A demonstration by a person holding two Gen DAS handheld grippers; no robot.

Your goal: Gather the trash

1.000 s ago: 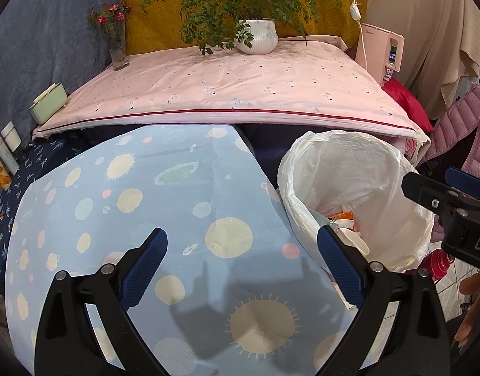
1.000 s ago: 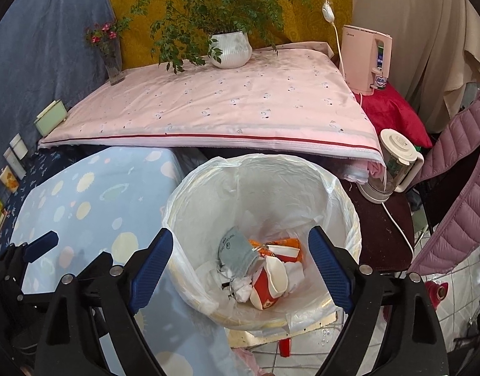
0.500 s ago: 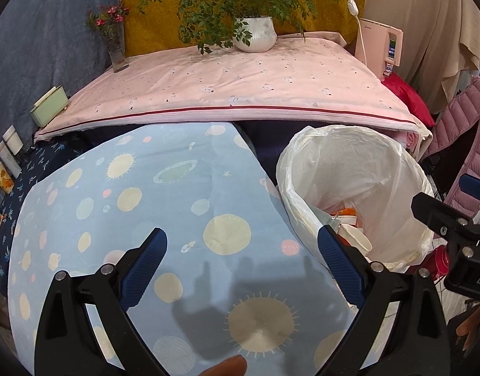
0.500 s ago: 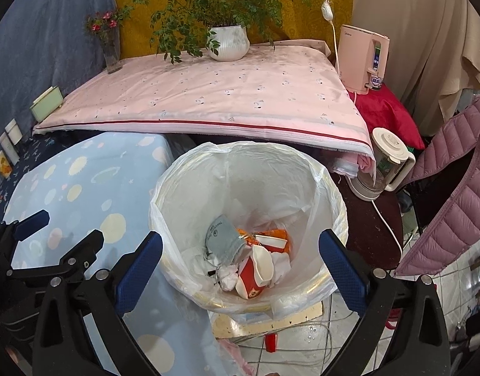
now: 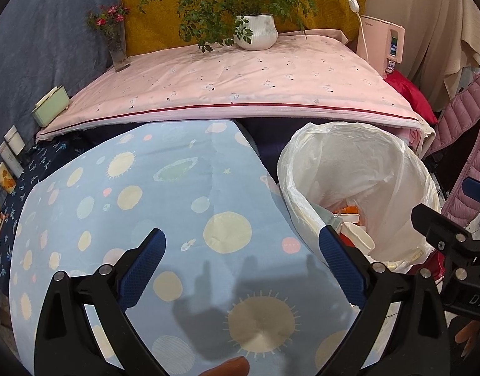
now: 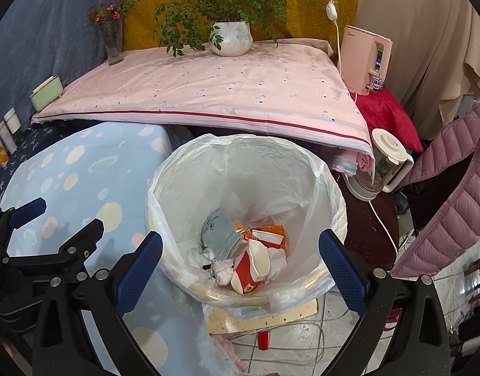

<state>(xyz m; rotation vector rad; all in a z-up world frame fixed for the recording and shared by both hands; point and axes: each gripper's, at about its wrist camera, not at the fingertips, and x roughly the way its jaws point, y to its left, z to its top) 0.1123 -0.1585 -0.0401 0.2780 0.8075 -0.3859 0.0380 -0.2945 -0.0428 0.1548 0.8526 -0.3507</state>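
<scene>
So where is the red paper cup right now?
The red paper cup lies on its side at the bottom of the white-lined trash bin, centre of the right wrist view, beside crumpled tissue and below a grey packet.

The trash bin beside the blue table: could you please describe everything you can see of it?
The trash bin is round and open-topped, lined with a thin, translucent white plastic bag folded over its yellowish rim. It stands upright on the tiled floor, against the blue planet-print tablecloth and before the pink-covered table. Inside lie a red-and-white paper cup on its side, a grey pouch, an orange wrapper and crumpled white tissue. The open right gripper hovers above, apart from it.
</scene>
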